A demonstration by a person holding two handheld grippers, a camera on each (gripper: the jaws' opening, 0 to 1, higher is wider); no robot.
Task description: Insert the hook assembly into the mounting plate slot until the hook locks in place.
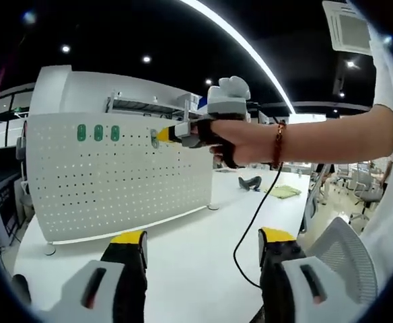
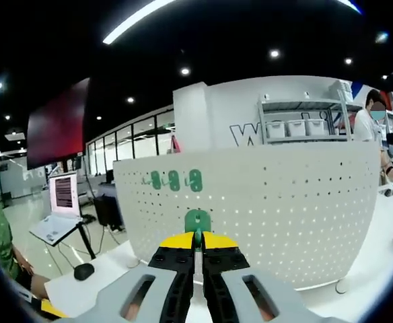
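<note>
Right gripper clamped on green hook, straight ahead at pegboard face, below three mounted hooks near upper left corner; left gripper agape, well back

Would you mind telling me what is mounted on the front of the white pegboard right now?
Three green hooks sit in a row on the pegboard. The right gripper holds a fourth green hook against it; the gripper covers that hook's lower part.

We see bright, even light from a ceiling strip and spotlights; the white table glares, edges bend strongly, focus stays sharp.
</note>
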